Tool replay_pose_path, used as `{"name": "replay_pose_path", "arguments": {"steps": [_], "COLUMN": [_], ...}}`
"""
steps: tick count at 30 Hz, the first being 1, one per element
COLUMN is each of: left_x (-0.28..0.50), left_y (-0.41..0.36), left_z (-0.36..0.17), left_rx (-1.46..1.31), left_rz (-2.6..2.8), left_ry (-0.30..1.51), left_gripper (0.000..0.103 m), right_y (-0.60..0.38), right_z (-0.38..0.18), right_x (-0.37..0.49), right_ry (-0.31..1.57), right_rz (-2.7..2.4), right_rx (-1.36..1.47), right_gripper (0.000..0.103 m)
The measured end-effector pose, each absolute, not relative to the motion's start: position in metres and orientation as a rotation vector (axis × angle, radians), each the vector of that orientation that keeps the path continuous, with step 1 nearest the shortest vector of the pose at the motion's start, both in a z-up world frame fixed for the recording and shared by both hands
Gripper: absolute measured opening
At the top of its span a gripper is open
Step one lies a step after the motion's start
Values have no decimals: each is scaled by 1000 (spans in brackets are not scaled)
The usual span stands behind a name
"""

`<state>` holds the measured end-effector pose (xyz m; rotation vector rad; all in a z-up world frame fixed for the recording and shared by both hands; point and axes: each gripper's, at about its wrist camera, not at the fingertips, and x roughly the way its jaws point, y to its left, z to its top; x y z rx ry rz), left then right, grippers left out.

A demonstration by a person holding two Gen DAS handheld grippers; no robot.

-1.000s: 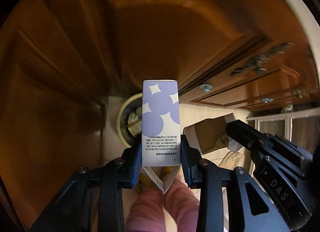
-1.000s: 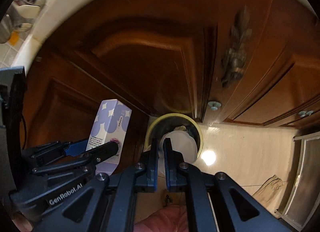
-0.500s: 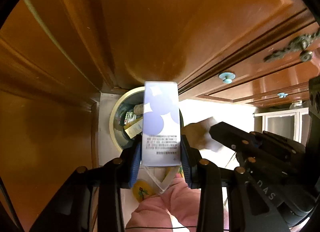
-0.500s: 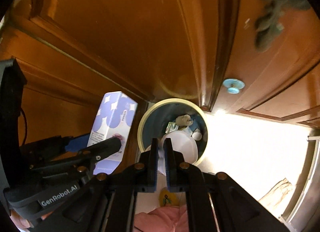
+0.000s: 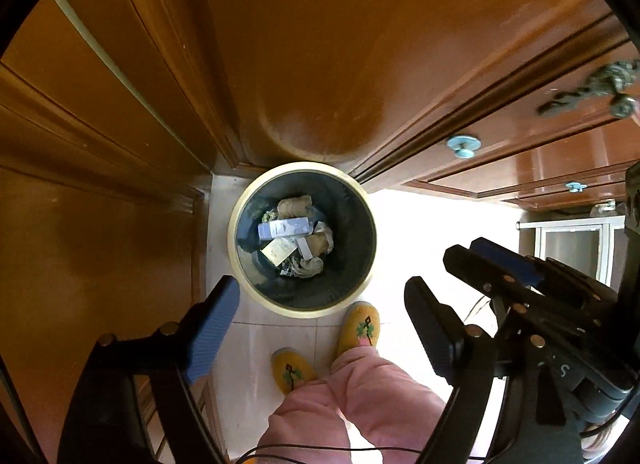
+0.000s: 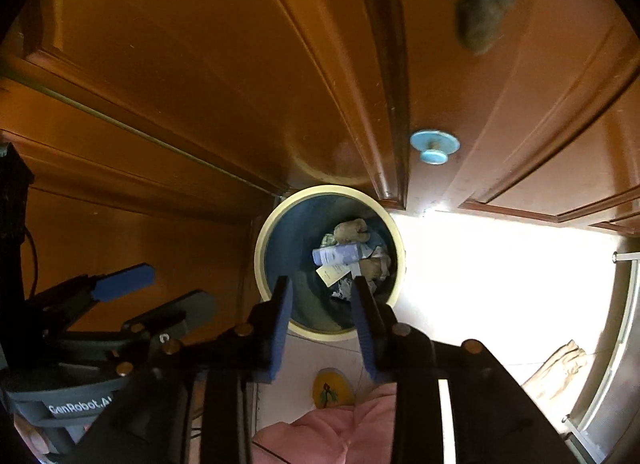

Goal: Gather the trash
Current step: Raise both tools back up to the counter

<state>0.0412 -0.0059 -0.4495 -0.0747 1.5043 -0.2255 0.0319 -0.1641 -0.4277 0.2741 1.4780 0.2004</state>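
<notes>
Now empty and spread wide above the round wastebin (image 5: 362, 199), the left hand-held gripper (image 5: 320, 318) and right hand-held gripper (image 6: 322, 306) have let go their loads, the lilac carton (image 5: 285, 228) lying among crumpled paper at the bottom, so this round of collecting looks done.

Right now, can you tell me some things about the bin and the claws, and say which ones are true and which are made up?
1. The left claw is open and holds nothing. True.
2. The right claw is squeezing a white cup. False: it is open and empty.
3. The purple-and-white carton lies inside the trash bin. True.
4. The trash bin stands on a table. False: it stands on the floor by the wooden cabinets.
5. The person wears yellow slippers. True.
</notes>
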Motion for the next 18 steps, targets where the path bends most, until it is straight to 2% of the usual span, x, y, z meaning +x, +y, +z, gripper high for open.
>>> {"name": "replay_pose_path", "arguments": {"steps": [7, 18], "left_x": [33, 18], "left_y": [-15, -27], "left_z": [-387, -237], "left_rx": [-12, 95], "left_rz": [-245, -343], "left_ry": [1491, 1364], "left_gripper": [83, 83], "right_y": [-172, -180], "right_z": [-369, -242], "right_x": [22, 4], "right_ry": [1469, 1386], "right_rz": [173, 136], "right_rx": [261, 280], "right_gripper": [31, 31]}}
